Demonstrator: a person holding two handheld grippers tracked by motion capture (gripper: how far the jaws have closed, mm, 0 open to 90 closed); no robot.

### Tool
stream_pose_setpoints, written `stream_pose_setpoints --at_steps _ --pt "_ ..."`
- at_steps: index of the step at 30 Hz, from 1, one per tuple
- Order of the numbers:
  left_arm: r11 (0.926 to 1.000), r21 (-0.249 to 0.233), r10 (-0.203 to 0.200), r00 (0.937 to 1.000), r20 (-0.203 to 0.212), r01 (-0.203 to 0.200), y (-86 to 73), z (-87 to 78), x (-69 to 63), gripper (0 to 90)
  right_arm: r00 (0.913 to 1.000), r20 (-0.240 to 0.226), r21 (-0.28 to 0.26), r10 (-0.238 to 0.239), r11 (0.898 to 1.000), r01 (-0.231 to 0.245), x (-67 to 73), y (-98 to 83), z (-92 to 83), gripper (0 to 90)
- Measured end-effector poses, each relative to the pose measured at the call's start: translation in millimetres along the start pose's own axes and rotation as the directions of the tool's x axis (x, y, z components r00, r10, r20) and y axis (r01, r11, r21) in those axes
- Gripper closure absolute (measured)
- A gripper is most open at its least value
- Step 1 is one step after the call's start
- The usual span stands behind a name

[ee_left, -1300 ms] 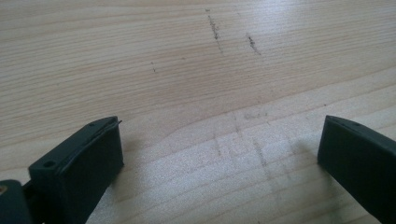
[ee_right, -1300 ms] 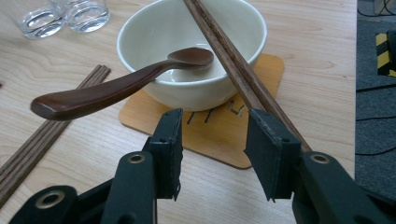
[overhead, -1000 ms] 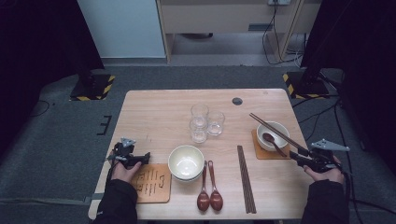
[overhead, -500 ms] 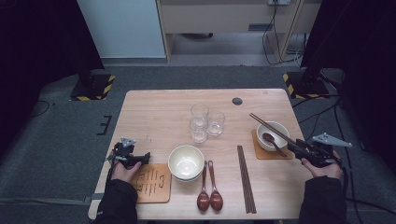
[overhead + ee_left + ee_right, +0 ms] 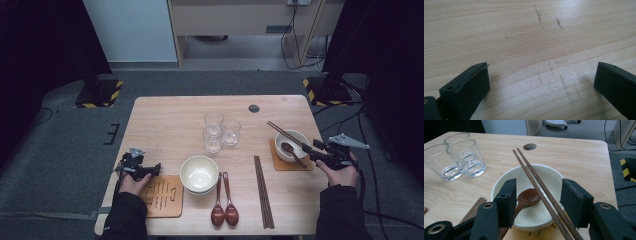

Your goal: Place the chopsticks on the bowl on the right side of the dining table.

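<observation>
Since a second ago the right tongs [image 5: 536, 202] have drawn back a little from the white bowl [image 5: 529, 195] toward the table's right edge, and their jaws have just been opening; they now stand apart, pressing on nothing. Between them run the chopsticks [image 5: 541, 195], a dark brown slender pair lying slanted across the bowl's rim, over a brown wooden spoon [image 5: 527, 197] inside it. Left tongs [image 5: 541, 82] hang wide apart over bare table [image 5: 524, 37], unmoved. Farther off stand three clear glasses [image 5: 456, 155].
</observation>
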State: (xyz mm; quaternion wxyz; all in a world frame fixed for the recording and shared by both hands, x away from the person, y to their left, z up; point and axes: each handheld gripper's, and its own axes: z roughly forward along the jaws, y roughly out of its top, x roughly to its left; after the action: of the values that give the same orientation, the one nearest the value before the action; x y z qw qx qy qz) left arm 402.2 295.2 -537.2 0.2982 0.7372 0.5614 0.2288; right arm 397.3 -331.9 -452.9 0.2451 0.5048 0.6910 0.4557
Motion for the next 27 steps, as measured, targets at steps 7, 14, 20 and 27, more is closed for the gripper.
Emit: stream_pose_setpoints --at_steps 7,14,20,27 --pt "1.0 0.0 0.0 1.0 0.0 0.0 0.0 0.0 0.0 0.0 1.0 0.004 0.0 -0.007 1.0 0.007 0.2 6.7 10.1 46.5" --pt "1.0 0.0 0.0 1.0 0.0 0.0 0.0 0.0 0.0 0.0 0.9999 -0.005 0.002 -0.01 1.0 0.01 2.5 16.9 22.8 46.5" --pt "1.0 0.0 0.0 1.0 0.0 0.0 0.0 0.0 0.0 0.0 0.9999 0.0 0.008 -0.011 1.0 0.011 5.1 22.2 33.8 46.4" --pt "1.0 0.0 0.0 1.0 0.0 0.0 0.0 0.0 0.0 0.0 0.9998 -0.01 0.035 -0.019 0.999 0.02 6.8 24.2 49.1 45.9"
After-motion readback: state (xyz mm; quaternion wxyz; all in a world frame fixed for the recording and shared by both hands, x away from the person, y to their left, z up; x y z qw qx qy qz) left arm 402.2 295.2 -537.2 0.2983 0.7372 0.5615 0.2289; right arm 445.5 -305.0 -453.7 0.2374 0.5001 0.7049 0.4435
